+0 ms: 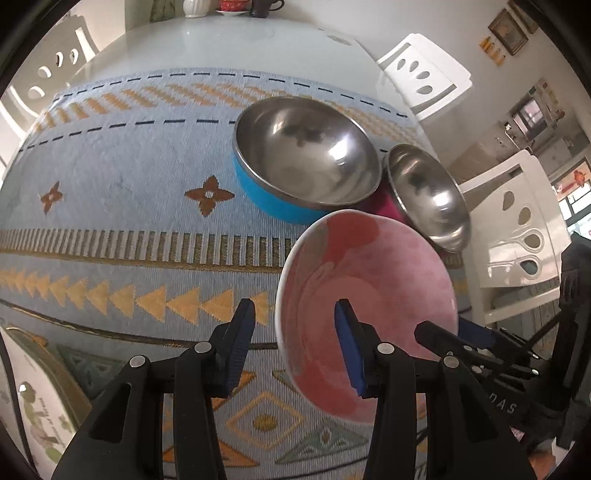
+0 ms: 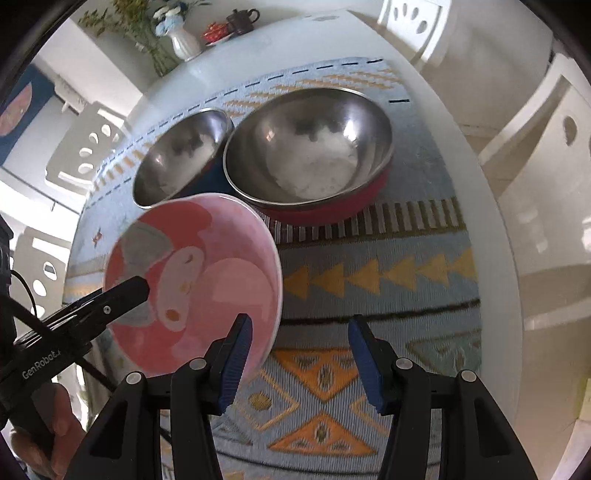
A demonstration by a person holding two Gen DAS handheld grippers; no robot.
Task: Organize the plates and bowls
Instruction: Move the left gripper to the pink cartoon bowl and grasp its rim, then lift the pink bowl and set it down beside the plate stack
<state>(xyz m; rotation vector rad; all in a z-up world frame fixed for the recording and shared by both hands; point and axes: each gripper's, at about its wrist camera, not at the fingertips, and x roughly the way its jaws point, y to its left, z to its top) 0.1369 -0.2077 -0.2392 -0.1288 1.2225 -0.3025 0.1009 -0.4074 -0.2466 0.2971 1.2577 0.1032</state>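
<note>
A pink cartoon-print bowl (image 1: 369, 295) hangs tilted above the patterned mat, between both grippers; it also shows in the right wrist view (image 2: 192, 280). My left gripper (image 1: 295, 339) is open, its fingers either side of the bowl's left rim. My right gripper (image 2: 301, 350) is open, its left finger at the bowl's right rim. Which one carries the bowl is unclear. A steel bowl with a blue outside (image 1: 306, 158) and a steel bowl with a pink-red outside (image 1: 428, 195) stand side by side on the mat behind.
The blue patterned mat (image 1: 129, 221) covers a white table (image 1: 221, 44). A vase (image 2: 183, 40), a teapot (image 2: 242, 18) and a red dish stand at the far edge. White chairs (image 1: 513, 221) surround the table.
</note>
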